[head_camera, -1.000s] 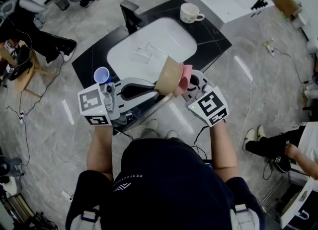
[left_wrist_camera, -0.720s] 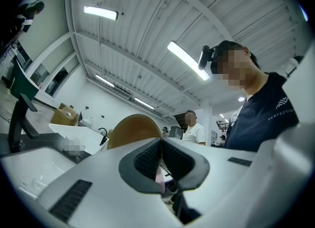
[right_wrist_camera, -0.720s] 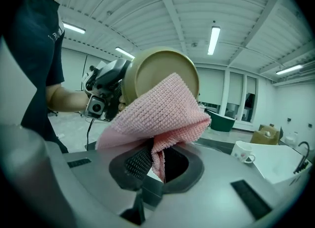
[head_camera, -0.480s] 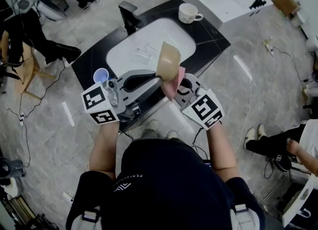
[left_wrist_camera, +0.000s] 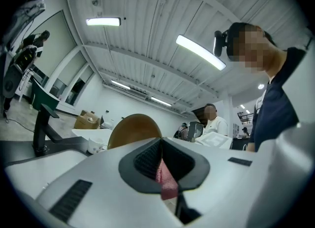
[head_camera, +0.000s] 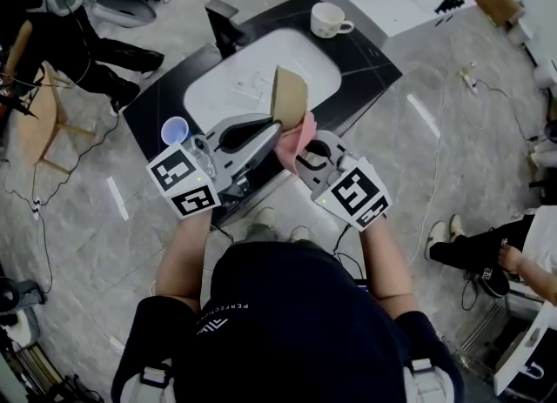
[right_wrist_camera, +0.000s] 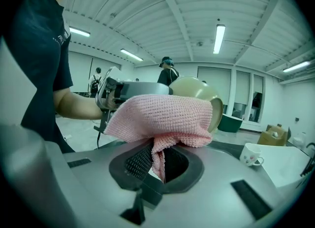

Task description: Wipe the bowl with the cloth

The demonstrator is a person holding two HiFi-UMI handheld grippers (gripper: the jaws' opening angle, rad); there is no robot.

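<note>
Wiping looks under way, we judge. Our left tool (head_camera: 277, 128) is pinched shut on the lower rim of the tan round bowl (head_camera: 290, 95), holding it on edge above the black worktop (head_camera: 370, 55). Our right tool (right_wrist_camera: 157, 160) is clamped on the pink knitted cloth (right_wrist_camera: 162, 118), which bunches against the bowl just beyond its jaws. We cannot tell how much remains unwiped.

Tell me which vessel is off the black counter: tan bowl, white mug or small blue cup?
The tan bowl, held on edge in the left gripper with the pink cloth against it; the white mug and blue cup stand on the black counter.
</note>
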